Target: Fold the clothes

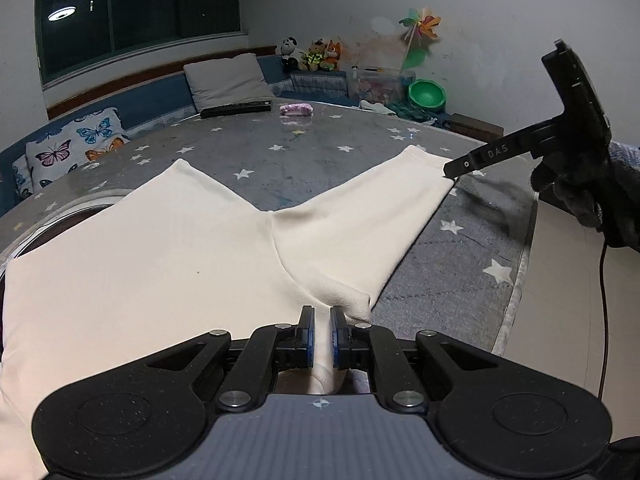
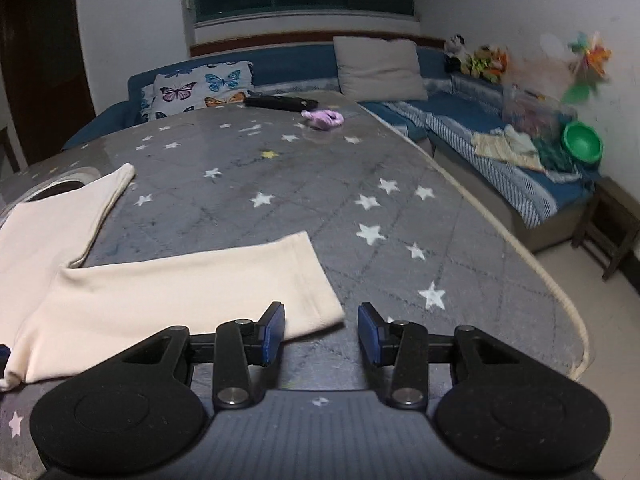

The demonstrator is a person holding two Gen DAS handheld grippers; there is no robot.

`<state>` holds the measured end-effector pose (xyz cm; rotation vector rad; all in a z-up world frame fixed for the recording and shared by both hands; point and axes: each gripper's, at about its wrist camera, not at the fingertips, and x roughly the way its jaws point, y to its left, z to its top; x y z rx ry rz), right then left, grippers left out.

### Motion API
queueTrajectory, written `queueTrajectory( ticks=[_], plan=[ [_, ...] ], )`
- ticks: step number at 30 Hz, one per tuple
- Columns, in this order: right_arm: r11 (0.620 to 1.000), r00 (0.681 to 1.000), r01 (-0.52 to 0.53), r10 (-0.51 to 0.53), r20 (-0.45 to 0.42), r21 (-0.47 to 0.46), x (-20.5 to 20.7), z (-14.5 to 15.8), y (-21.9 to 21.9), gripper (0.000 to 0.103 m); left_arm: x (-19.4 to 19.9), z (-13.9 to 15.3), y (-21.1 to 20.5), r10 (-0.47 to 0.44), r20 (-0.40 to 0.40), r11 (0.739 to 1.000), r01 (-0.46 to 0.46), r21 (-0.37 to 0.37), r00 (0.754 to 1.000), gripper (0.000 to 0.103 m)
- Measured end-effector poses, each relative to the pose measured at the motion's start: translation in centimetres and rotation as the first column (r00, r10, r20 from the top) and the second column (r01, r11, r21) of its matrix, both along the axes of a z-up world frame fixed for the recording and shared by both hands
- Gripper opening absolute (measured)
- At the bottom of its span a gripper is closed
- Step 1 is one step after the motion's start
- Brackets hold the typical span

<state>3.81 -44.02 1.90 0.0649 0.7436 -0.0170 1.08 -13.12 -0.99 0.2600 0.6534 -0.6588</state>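
Cream shorts (image 1: 168, 248) lie spread flat on the grey star-patterned table cover (image 1: 304, 168), both legs pointing away in a V. My left gripper (image 1: 322, 324) is shut on the waistband edge of the shorts, with a fold of cream cloth between its pads. My right gripper (image 2: 321, 332) is open and empty, just at the hem corner of the right leg (image 2: 224, 288). In the left wrist view the right gripper (image 1: 452, 172) hovers at that leg's hem, held by a gloved hand.
A black remote-like bar (image 1: 236, 109) and a purple item (image 1: 296, 109) lie at the table's far side. A blue sofa with a grey pillow (image 2: 380, 68) and a butterfly pillow (image 2: 200, 92), toys and a green bowl (image 2: 582, 142) surrounds the table. The table edge (image 2: 560, 288) runs along the right.
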Motion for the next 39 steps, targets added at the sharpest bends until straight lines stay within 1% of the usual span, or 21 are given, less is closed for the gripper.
queueTrajectory(
  ticks=[1, 2, 4, 5, 10, 14, 17, 18, 21, 24, 28, 33, 36, 39],
  plan=[
    [1.000, 1.000, -0.002, 0.002, -0.003, 0.014, 0.2, -0.2, -0.2, 0.040, 0.0, 0.0, 0.0, 0.000, 0.000, 1.000, 0.000, 0.001, 1.000, 0.009],
    [1.000, 1.000, -0.006, 0.006, -0.002, 0.023, 0.3, -0.3, -0.2, 0.034, 0.0, 0.0, 0.0, 0.001, -0.001, 1.000, -0.001, 0.002, 1.000, 0.009],
    [0.999, 1.000, -0.018, 0.018, 0.009, 0.028, 0.6, -0.3, 0.0, 0.016, -0.1, 0.0, 0.1, 0.002, -0.002, 1.000, -0.002, 0.004, 1.000, 0.009],
    [0.999, 1.000, -0.024, 0.023, 0.014, 0.025, 0.7, -0.2, 0.1, 0.008, -0.1, 0.1, 0.1, 0.001, -0.001, 1.000, -0.001, 0.005, 1.000, 0.009],
    [0.998, 0.994, -0.023, 0.029, 0.106, -0.060, 1.0, 2.2, 0.7, 0.007, -0.2, 0.0, 0.0, -0.014, 0.003, 1.000, 0.014, 0.016, 1.000, 0.009],
    [0.997, 0.994, -0.020, 0.027, 0.102, -0.068, 2.1, 1.7, 0.6, 0.007, -0.2, -0.1, -0.3, -0.024, 0.010, 0.999, 0.023, 0.028, 1.000, 0.009],
    [0.999, 0.999, -0.001, 0.003, 0.050, -0.033, 2.6, -0.3, 0.1, 0.007, -0.1, 0.0, -0.4, -0.022, 0.005, 0.999, 0.022, 0.027, 1.000, 0.009],
    [1.000, 0.999, 0.005, -0.004, 0.045, -0.017, 2.6, -0.7, -0.1, 0.007, -0.1, 0.1, -0.3, -0.021, 0.005, 0.999, 0.021, 0.027, 1.000, 0.009],
    [1.000, 0.998, 0.017, -0.018, 0.061, 0.026, 2.4, -0.4, -0.5, 0.007, 0.1, 0.8, -0.1, -0.010, 0.018, 1.000, 0.010, 0.012, 1.000, 0.011],
    [0.999, 0.997, 0.016, -0.020, 0.074, 0.046, 2.5, 0.4, -0.8, 0.007, 0.8, 1.1, -0.1, 0.011, 0.019, 1.000, -0.011, 0.001, 1.000, 0.011],
    [0.998, 0.995, 0.000, -0.007, 0.100, 0.067, 2.8, 2.3, -0.4, 0.007, 1.2, 0.2, -0.8, -0.004, 0.001, 1.000, 0.004, 0.014, 1.000, 0.011],
    [0.996, 0.982, -0.079, 0.070, 0.174, 0.043, 2.4, 6.9, 1.8, 0.007, 0.9, 0.5, -0.5, -0.008, 0.004, 1.000, 0.008, -0.016, 1.000, 0.012],
    [0.987, 0.960, -0.162, 0.157, 0.233, 0.004, 1.9, 10.3, 4.6, 0.007, 0.0, 1.2, 0.8, 0.010, 0.030, 0.999, -0.009, -0.046, 1.000, 0.019],
    [0.963, 0.922, -0.266, 0.268, 0.278, -0.046, 1.3, 13.3, 8.3, 0.007, -0.8, 2.1, 2.9, 0.063, 0.055, 0.996, -0.059, -0.074, 0.996, 0.021]
  ],
)
